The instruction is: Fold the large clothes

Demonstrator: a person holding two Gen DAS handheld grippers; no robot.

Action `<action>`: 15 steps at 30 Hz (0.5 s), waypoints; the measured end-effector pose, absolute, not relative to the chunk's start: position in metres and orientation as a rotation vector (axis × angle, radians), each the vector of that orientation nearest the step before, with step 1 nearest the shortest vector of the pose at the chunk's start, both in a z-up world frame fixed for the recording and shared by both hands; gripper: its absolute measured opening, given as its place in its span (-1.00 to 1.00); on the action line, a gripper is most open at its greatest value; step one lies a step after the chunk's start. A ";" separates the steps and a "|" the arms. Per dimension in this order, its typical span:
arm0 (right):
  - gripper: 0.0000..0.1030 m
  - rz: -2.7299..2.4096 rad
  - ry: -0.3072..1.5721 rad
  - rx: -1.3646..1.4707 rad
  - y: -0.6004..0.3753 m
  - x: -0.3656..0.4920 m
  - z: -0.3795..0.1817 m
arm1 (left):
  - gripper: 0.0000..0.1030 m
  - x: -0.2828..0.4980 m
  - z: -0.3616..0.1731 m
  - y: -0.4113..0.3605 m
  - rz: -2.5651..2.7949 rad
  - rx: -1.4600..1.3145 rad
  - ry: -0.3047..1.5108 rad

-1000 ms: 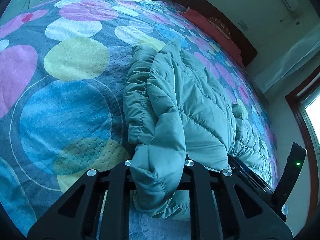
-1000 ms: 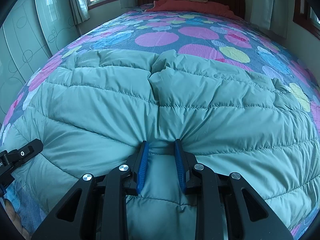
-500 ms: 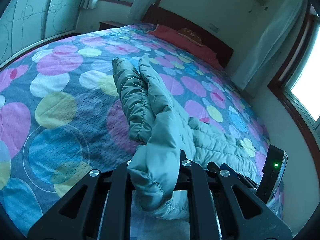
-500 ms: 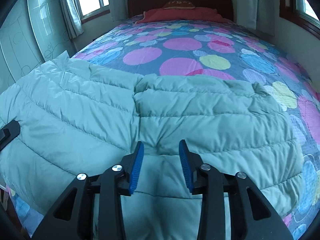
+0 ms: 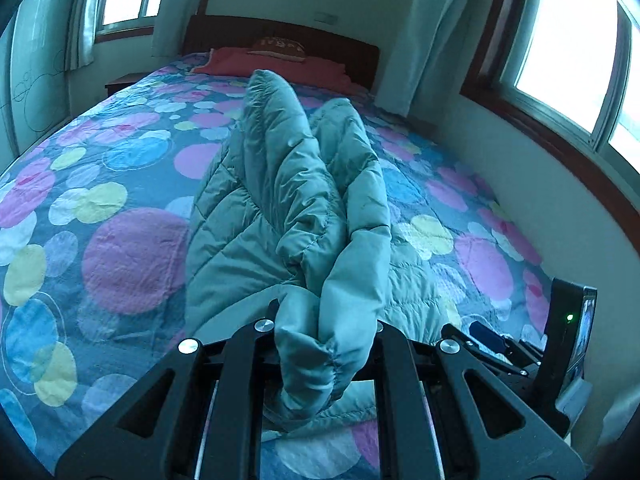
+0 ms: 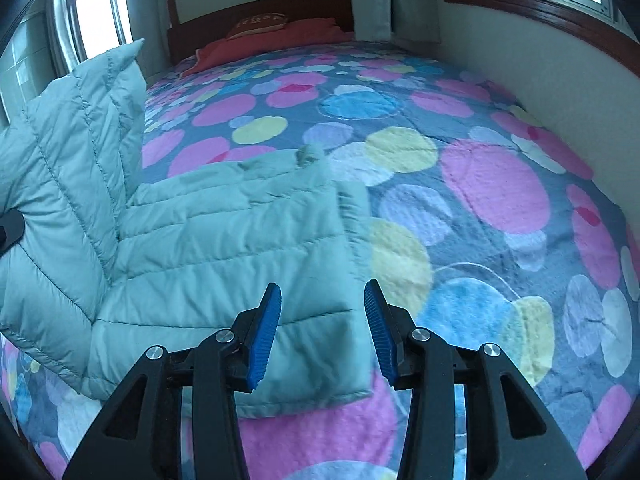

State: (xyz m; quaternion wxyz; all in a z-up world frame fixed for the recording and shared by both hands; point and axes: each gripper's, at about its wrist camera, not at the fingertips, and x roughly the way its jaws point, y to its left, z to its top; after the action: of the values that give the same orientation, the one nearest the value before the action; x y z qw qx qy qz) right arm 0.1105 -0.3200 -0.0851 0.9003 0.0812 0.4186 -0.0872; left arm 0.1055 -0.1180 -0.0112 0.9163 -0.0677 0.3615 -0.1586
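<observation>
Pale green quilted jacket [image 5: 280, 200]; multicolour circle-patterned bedspread [image 6: 480, 184]; blue-padded fingers [image 6: 264, 320].

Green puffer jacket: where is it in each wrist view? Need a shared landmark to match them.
Left wrist: jacket centre, lifted, a fold clamped in the left gripper.
Right wrist: jacket left and lower centre, one part raised at left, the rest flat on the bed.
Shared landmark: red pillow at the headboard.

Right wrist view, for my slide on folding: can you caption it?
Right tool open above the flat half of a green puffer jacket on a polka-dot bedspread, its other half lifted.
</observation>
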 end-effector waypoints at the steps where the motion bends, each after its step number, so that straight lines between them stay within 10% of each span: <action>1: -0.15 -0.193 0.870 0.171 -0.327 0.107 -0.087 | -0.79 0.106 -0.017 -0.127 -0.331 -0.123 0.757; 15: -0.15 -0.271 0.915 0.231 -0.397 0.077 -0.118 | -0.79 0.104 -0.089 -0.212 -0.346 0.035 0.871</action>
State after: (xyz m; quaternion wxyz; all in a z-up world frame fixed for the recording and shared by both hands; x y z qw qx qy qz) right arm 0.0766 -0.3969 -0.1183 0.8819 0.1108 0.4394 -0.1301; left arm 0.1043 -0.2118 -0.0888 0.8920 0.0169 0.4199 -0.1667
